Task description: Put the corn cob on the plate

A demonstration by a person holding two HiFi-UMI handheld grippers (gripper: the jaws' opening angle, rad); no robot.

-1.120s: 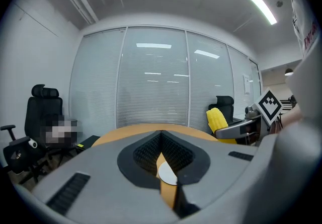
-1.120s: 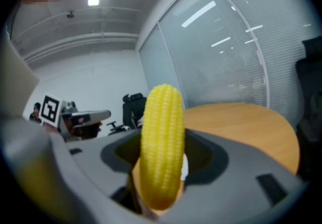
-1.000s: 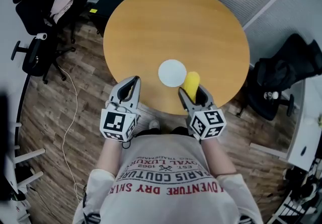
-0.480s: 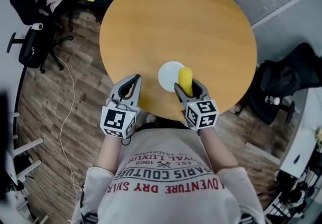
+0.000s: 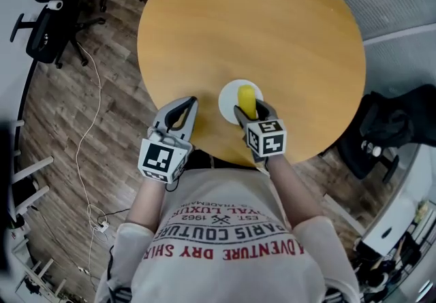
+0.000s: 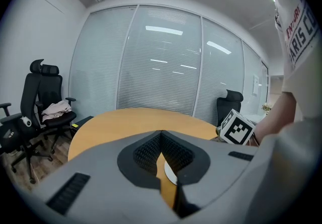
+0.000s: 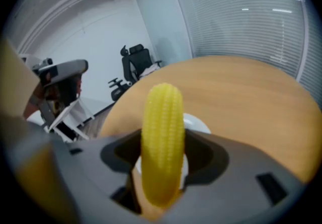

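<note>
Corn (image 5: 246, 99): clamped in right gripper (image 5: 252, 112), jutting forward, tip over plate (image 5: 227, 96).
Left gripper (image 5: 188, 103): clenched, empty, at counter (image 5: 259, 16) edge.

You stand at a round wooden table (image 5: 252, 22) on a plank floor (image 5: 61, 124). A black office chair (image 5: 37, 50) stands at your left, near a white cable (image 5: 80, 152). Blinds (image 6: 161, 67) cover the glass wall beyond.

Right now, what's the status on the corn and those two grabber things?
Left gripper shut, empty. Right gripper shut on corn cob, held over the plate, not released. Nothing seen blocking.
</note>
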